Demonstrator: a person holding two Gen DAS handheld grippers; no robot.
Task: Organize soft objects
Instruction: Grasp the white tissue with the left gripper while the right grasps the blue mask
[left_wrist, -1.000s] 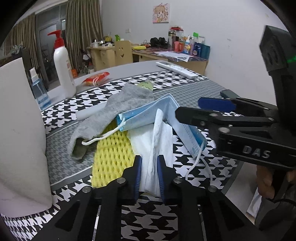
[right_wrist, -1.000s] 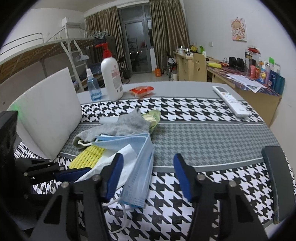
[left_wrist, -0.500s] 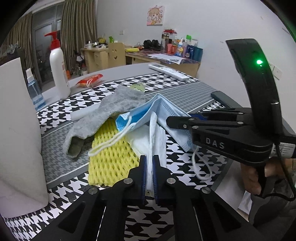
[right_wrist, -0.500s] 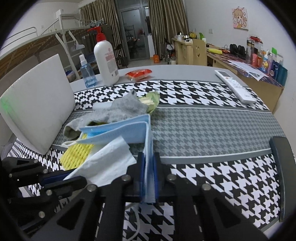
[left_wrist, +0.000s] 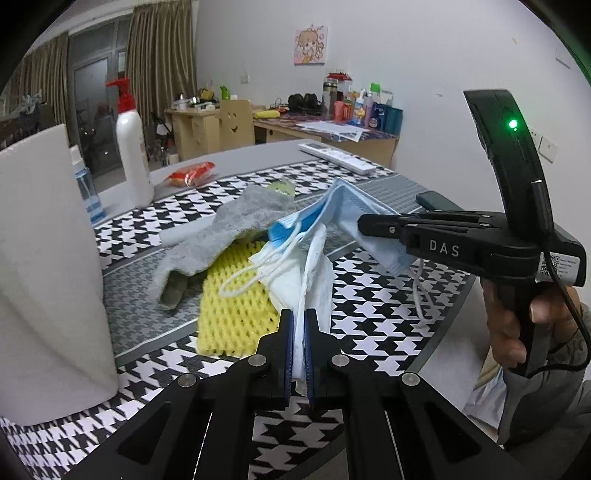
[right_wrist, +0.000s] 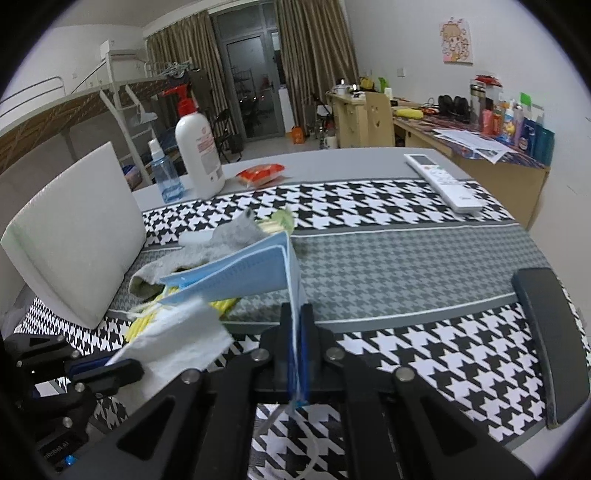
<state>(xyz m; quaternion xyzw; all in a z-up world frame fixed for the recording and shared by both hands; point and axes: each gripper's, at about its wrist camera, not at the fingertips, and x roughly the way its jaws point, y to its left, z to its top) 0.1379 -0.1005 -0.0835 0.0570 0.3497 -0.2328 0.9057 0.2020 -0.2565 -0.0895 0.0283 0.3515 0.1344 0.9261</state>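
Observation:
My left gripper (left_wrist: 299, 317) is shut on a white tissue (left_wrist: 314, 273) and holds it off the table; the tissue also shows in the right wrist view (right_wrist: 177, 343). My right gripper (right_wrist: 297, 314) is shut on a blue face mask (right_wrist: 236, 277), lifted above the cloth; in the left wrist view the mask (left_wrist: 347, 210) hangs from that gripper (left_wrist: 364, 223). A grey sock (left_wrist: 225, 229) lies over a yellow foam net (left_wrist: 232, 299); both show in the right wrist view, sock (right_wrist: 221, 240) and net (right_wrist: 218, 306).
A white foam block (left_wrist: 44, 266) stands at the left. A lotion pump bottle (left_wrist: 133, 147), a blue spray bottle (left_wrist: 86, 188), a red packet (left_wrist: 190, 171) and a white remote (right_wrist: 443, 182) sit farther back. The table edge (left_wrist: 443, 343) is close on the right.
Both grippers closed, the left on the tissue and the right on the mask, and both have lifted their pieces up off the pile.

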